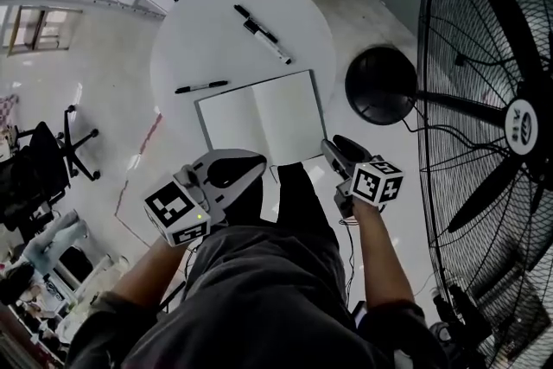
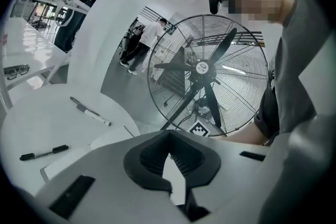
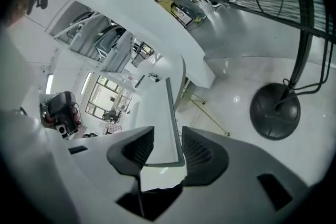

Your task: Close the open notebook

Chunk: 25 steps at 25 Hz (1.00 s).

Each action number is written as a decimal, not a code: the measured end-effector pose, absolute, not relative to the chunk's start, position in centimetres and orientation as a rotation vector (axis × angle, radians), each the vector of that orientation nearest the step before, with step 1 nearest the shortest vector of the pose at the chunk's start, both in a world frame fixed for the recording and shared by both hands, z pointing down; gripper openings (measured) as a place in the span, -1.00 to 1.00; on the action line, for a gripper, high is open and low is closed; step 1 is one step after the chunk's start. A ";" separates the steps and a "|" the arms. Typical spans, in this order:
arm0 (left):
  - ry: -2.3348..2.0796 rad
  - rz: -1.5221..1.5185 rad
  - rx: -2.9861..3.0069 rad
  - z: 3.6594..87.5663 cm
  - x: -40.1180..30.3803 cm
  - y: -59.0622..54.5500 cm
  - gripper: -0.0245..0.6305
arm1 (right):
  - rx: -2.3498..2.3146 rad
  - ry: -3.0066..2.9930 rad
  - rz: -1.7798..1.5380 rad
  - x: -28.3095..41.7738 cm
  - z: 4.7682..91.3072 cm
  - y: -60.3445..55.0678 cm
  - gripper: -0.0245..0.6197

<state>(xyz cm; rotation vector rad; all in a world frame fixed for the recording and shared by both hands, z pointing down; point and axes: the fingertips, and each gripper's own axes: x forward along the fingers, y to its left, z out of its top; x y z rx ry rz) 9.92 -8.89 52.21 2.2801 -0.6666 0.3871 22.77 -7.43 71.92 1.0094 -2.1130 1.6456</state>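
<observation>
The open notebook [image 1: 259, 117] lies flat on the round white table [image 1: 207, 22], its blank pages up. My right gripper [image 1: 333, 148] is at the notebook's near right corner. In the right gripper view its jaws [image 3: 168, 131] stand open, with the edge of the notebook [image 3: 157, 128] running between the pads, which do not press on it. My left gripper [image 1: 262, 166] hovers at the notebook's near edge, left of the middle. Its tips [image 2: 168, 134] meet with nothing held, and the notebook [image 2: 63, 164] shows to the left of it.
A black pen [image 1: 200, 86] lies left of the notebook and a black-and-white marker [image 1: 263, 34] beyond it. A large floor fan [image 1: 497, 125] with a round black base [image 1: 381, 85] stands close on the right. Office chairs [image 1: 52, 155] stand at the left.
</observation>
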 end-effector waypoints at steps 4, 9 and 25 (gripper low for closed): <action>-0.661 0.395 2.261 53.0 9.9 -8.2 -0.88 | 0.971 -2.094 1.684 22.3 73.5 -6.1 -0.33; -0.661 0.407 2.242 53.8 9.9 -7.6 -0.88 | 0.943 -2.096 1.767 22.0 74.3 -5.1 -0.27; -0.692 0.408 2.230 54.0 9.3 -5.8 -0.88 | 0.917 -2.143 1.797 22.0 74.3 -5.1 -0.67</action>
